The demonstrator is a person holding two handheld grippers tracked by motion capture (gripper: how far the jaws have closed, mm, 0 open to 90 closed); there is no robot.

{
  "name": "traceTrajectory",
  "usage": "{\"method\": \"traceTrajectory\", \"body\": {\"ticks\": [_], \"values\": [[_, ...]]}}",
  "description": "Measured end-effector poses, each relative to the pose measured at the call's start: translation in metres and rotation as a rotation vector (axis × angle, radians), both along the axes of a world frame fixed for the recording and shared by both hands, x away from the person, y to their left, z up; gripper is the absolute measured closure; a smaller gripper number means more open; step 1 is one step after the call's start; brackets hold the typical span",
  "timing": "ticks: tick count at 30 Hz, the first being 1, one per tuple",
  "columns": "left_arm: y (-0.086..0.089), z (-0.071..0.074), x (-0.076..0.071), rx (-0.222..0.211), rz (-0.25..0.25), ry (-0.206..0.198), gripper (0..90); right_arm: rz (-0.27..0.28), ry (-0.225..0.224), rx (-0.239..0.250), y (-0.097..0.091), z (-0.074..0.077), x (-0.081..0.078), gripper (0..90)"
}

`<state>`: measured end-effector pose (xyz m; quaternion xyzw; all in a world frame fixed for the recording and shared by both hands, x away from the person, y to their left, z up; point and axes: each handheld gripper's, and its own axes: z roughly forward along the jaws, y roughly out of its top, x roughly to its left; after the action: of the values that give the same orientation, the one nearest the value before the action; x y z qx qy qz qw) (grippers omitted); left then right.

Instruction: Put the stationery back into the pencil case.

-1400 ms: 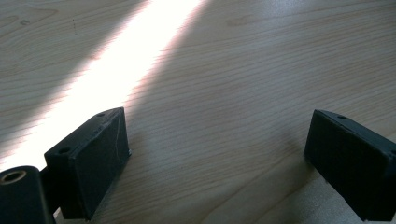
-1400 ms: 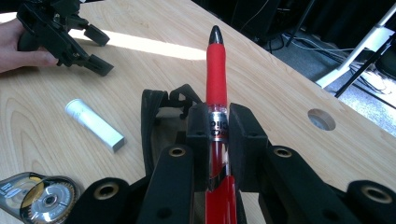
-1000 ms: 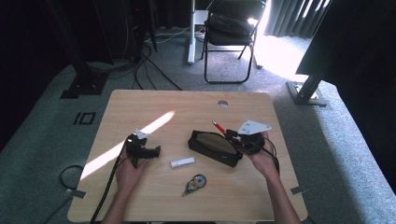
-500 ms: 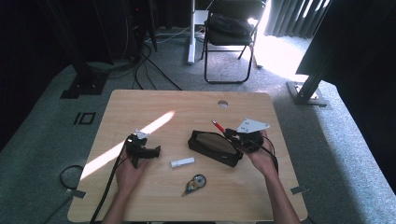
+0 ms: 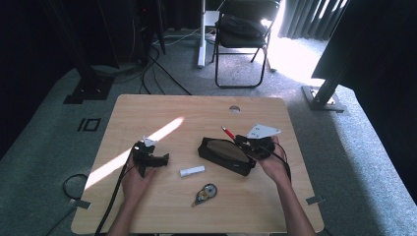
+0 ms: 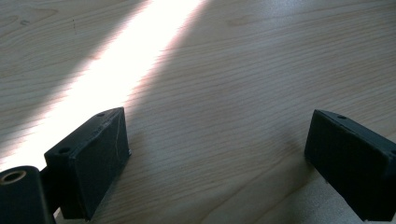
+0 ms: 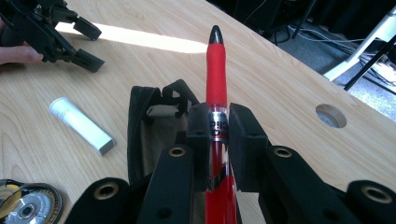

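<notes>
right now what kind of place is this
Probably a recording studio or lab corner, not a home: a lone wooden table on grey carpet, dark curtains, loose floor cables and a folding chair.

A studio-like recording room: dark curtains (image 5: pixel 314 19) along the far wall, grey carpet (image 5: pixel 59 147), cables (image 5: pixel 162 69) trailing across it, stand bases (image 5: pixel 88 91), and a folding chair (image 5: pixel 241 34) beyond the surface's (image 5: pixel 196 113) far edge.

A black folding chair (image 5: pixel 241 37) stands on grey carpet (image 5: pixel 344 147) beyond the wooden table (image 5: pixel 147 110). Sunlight falls past dark curtains (image 5: pixel 307 17).
</notes>
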<state>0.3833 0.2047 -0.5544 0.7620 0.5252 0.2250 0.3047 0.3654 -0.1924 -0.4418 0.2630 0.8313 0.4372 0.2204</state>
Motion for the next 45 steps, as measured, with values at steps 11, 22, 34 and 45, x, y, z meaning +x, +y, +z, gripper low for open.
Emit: {"method": "traceTrajectory", "body": {"ticks": [11, 22, 34, 45], "values": [[0.0, 0.0, 0.0, 0.0, 0.0, 0.0, 6.5, 0.014, 0.016, -0.014, 0.008, -0.005, 0.005, 79.5], [0.0, 0.0, 0.0, 0.0, 0.0, 0.0, 6.5, 0.032, 0.041, -0.04, 0.016, -0.013, 0.011, 79.5], [0.0, 0.0, 0.0, -0.001, 0.001, -0.001, 6.5, 0.04, 0.067, -0.061, 0.022, -0.022, 0.017, 79.5], [0.0, 0.0, 0.0, 0.0, -0.001, 0.0, 6.5, 0.051, 0.09, -0.077, 0.025, -0.029, 0.02, 79.5]]}}
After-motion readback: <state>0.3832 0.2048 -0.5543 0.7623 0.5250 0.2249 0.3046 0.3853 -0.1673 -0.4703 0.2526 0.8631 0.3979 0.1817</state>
